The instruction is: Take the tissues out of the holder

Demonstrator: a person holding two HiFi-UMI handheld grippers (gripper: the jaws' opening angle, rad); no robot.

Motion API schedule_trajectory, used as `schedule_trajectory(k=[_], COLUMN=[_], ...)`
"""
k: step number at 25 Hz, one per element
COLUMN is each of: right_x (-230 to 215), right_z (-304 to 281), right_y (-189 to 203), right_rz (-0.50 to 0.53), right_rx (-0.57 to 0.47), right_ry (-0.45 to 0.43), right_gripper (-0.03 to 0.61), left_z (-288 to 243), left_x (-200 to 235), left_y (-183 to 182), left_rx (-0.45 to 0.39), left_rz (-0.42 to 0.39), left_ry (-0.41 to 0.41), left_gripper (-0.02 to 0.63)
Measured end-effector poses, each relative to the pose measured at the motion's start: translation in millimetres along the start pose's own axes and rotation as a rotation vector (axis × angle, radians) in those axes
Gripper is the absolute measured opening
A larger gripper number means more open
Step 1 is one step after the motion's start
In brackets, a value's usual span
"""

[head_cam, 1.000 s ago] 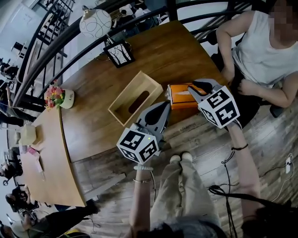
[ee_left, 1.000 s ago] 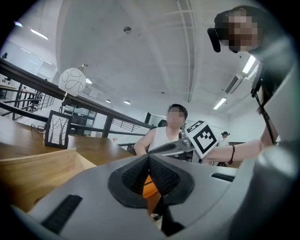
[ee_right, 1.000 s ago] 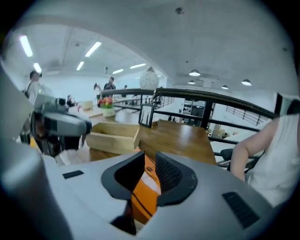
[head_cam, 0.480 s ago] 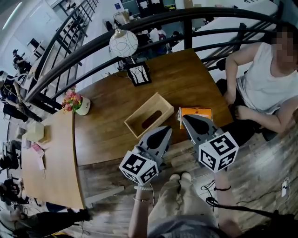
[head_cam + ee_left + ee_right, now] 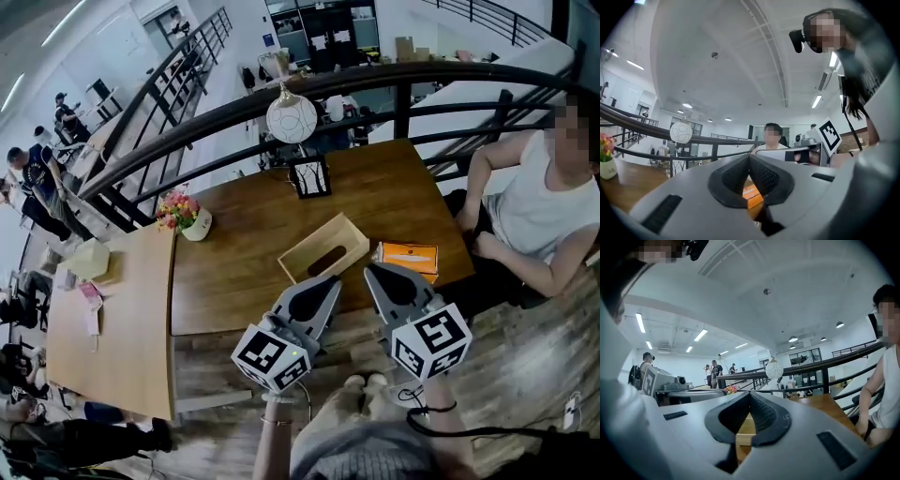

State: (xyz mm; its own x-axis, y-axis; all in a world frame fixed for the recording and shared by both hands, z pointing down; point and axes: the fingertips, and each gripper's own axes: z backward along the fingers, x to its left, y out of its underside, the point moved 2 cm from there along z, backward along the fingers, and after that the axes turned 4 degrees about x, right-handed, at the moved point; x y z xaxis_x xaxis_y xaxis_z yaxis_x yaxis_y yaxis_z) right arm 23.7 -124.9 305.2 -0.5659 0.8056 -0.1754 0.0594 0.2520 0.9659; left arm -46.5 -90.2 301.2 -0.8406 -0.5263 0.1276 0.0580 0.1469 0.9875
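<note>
While the left gripper [image 5: 332,282] and right gripper [image 5: 371,273] hung shut and empty near the desk [image 5: 234,272] edge, the orange tissues [image 5: 408,258] lay beside the wooden holder [image 5: 349,233]; removal looked finished, needing nothing further.

The right gripper [image 5: 377,270] has drawn back toward the near side, away from the orange tissue pack [image 5: 409,258]. The pack now lies uncovered right of the wooden holder [image 5: 322,249]. The left gripper [image 5: 333,280] has retreated too.
</note>
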Motion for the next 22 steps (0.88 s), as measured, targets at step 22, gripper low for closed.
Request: schedule_trajectory(k=[22], right_x=[46], right_z=[3], right_y=[-16], right_rz=[0.106], right_rx=[-0.065], right_ry=[-0.099], right_gripper=[0.012], left_z=[40], left_x=[-12], left_y=[-7], left_rx=[-0.009], left_rz=[-0.065], left_ry=[-0.038], left_gripper=[0.008])
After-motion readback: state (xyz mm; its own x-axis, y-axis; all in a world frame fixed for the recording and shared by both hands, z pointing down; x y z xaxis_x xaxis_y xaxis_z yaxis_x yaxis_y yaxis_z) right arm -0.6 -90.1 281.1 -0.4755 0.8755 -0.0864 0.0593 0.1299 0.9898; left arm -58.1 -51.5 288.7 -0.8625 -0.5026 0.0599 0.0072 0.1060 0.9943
